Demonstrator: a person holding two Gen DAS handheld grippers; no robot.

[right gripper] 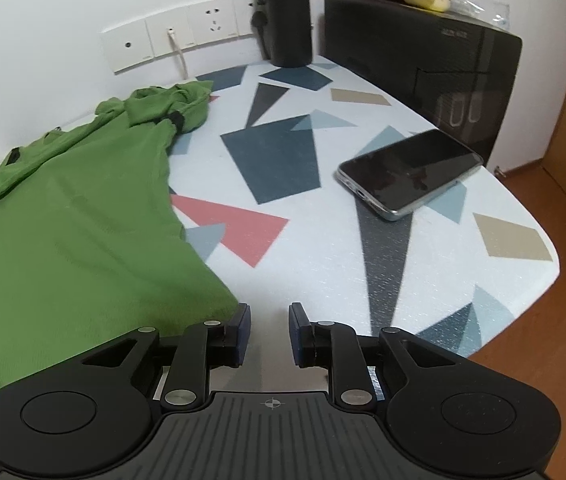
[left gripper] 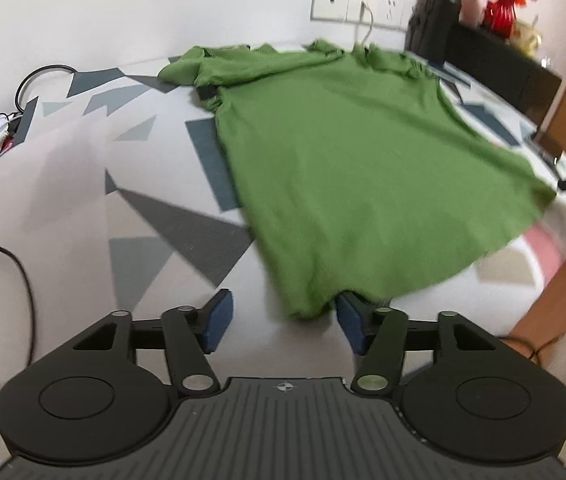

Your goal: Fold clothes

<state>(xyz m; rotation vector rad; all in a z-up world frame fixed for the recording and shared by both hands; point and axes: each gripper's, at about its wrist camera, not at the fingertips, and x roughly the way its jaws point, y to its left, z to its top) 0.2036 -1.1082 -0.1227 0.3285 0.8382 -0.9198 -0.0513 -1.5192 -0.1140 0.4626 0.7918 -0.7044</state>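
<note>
With the green shirt (left gripper: 347,168) spread flat on the patterned table (right gripper: 323,248), hem nearest us, our left gripper (left gripper: 279,322) gapes wide at the hem's 6 o'clock corner and our right gripper (right gripper: 269,332), half open and empty, sits at its 3 o'clock edge, so we should pinch both corners evenly.

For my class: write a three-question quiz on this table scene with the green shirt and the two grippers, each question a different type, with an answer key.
1. True or false: the left gripper has its jaws shut on the green shirt.
2. What lies on the patterned tablecloth to the right of the shirt? A) a phone B) a book C) scissors
3. Fill in: beside the wall sockets stands a black ____.

Key
1. False: the jaws stand open, with the hem corner lying between them.
2. A: the phone, screen dark.
3. Bottle.
</note>
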